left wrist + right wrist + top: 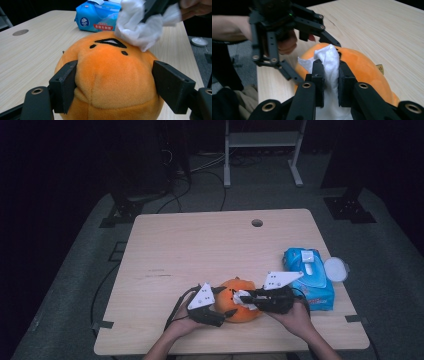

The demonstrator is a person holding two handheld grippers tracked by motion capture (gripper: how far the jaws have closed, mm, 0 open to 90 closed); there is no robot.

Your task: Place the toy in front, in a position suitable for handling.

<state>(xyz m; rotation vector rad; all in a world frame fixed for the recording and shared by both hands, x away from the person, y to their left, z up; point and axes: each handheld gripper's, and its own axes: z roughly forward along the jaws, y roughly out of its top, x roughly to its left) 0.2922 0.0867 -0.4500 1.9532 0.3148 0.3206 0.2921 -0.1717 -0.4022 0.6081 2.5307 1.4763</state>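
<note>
Wooden table (200, 245) in a dark room
Orange plush (110, 82) is clasped by the left gripper (113, 85); a white wipe (329, 67) is clenched in the right gripper (329, 82), lower centre

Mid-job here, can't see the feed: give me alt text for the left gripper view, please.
An orange plush toy with a small stitched face sits between the left gripper's two black jaws on a wooden table. The right gripper presses a crumpled white wipe onto the toy's top. A blue wipes pack lies behind.
</note>
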